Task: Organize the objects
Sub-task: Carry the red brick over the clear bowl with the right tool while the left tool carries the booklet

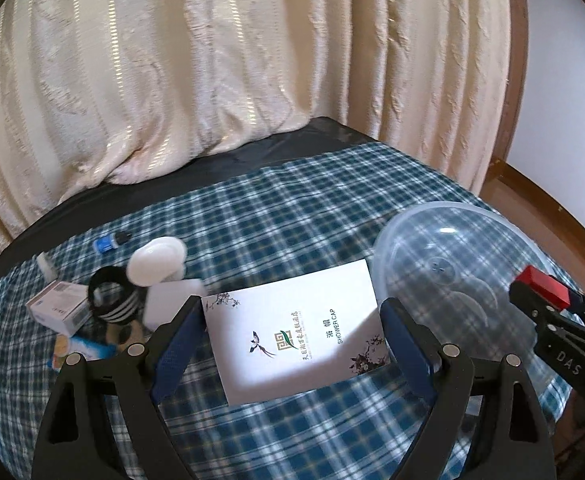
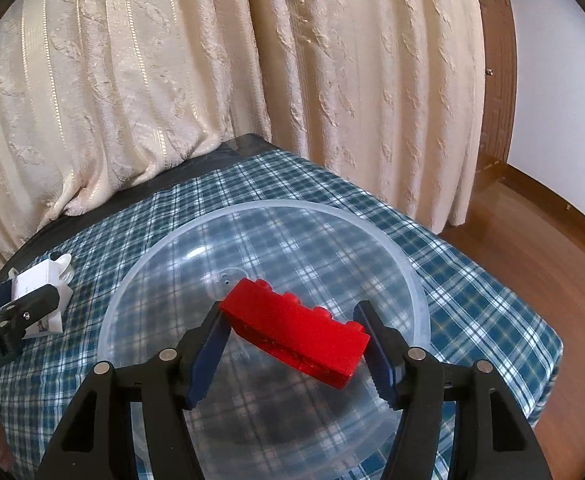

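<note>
- Right gripper [image 2: 292, 344] clamps the red brick [image 2: 296, 334] endwise, above the clear bowl [image 2: 420, 292].
- Risk: brick sits skewed between the fingers; it could twist out and bounce past the rim.
- Left gripper [image 1: 292, 332] holds the shower cap packet [image 1: 292, 320] between spread fingers; grip looks slack, hard to confirm.
- Risk: packet slides off toward the clutter on its left.

red brick [image 2: 296, 330] | clear bowl [image 2: 414, 276] | cloth [image 1: 292, 208] – blue-white plaid | curtain [image 1: 212, 60] – cream, striped
</note>
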`<action>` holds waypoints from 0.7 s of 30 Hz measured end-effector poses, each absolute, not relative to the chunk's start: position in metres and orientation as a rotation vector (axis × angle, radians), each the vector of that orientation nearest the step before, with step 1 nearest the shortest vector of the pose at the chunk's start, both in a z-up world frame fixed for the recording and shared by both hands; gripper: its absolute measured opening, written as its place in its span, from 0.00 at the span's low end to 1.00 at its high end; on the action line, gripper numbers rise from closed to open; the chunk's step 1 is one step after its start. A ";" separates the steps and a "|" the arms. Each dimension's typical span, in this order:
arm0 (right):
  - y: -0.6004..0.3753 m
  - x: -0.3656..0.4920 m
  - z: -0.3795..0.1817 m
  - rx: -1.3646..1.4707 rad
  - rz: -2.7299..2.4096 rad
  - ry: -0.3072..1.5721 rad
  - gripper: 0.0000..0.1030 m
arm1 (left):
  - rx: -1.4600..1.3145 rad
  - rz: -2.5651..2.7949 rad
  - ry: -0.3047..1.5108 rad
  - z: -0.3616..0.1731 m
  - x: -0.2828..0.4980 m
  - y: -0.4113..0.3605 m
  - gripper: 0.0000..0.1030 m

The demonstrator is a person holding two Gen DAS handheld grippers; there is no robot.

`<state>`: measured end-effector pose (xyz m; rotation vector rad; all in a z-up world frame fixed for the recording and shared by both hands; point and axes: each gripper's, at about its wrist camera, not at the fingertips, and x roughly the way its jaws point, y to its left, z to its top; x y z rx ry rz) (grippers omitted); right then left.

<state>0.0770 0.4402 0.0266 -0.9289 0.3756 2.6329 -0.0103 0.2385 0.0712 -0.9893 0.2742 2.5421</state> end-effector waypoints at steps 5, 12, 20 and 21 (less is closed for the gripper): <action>0.446 0.077 0.026 -0.921 2.626 0.389 0.65 | -0.966 2.488 0.297 0.072 -0.005 0.257 0.86; 0.451 0.080 0.026 -0.909 2.616 0.405 0.65 | -0.950 2.429 0.301 0.071 -0.001 0.274 0.86; 0.455 0.083 0.027 -0.890 2.600 0.417 0.65 | -0.918 2.373 0.295 0.073 0.005 0.289 0.86; 0.455 0.084 0.028 -0.887 2.599 0.418 0.65 | -0.914 2.368 0.295 0.074 0.005 0.290 0.86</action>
